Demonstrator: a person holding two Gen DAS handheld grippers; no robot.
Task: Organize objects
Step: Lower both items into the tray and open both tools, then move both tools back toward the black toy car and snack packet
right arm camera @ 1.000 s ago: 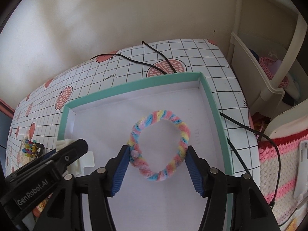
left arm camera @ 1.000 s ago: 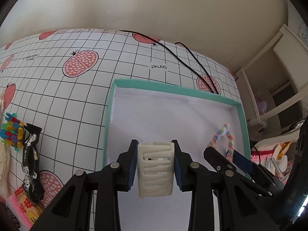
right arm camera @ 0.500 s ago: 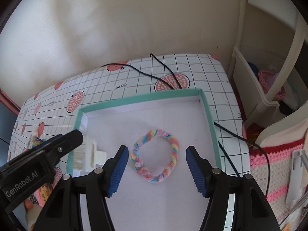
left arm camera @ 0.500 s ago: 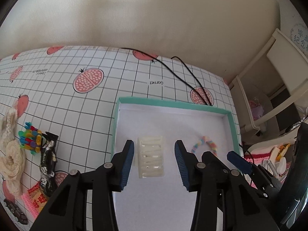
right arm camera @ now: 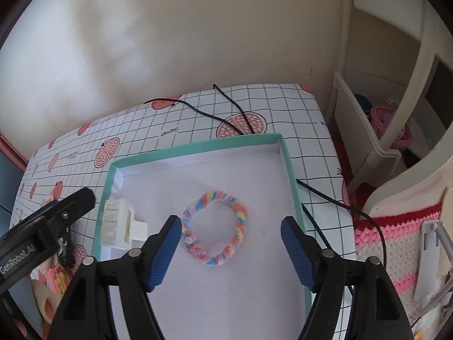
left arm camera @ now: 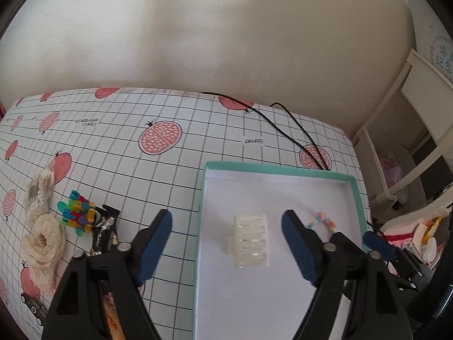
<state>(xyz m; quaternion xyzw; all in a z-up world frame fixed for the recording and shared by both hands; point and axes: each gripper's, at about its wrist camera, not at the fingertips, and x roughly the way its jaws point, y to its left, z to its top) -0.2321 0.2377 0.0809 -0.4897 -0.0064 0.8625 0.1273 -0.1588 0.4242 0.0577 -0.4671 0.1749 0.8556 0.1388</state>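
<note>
Looking down the left tool, jaws opening above a white hair clip lying free in the box. Right view: right tool opening over a rainbow hair tie, untouched, same box.

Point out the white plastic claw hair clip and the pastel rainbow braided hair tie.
white plastic claw hair clip (left arm camera: 251,240), left wrist view, ribbed top.
pastel rainbow braided hair tie (right arm camera: 241,218), right wrist view, right side of ring.
</note>
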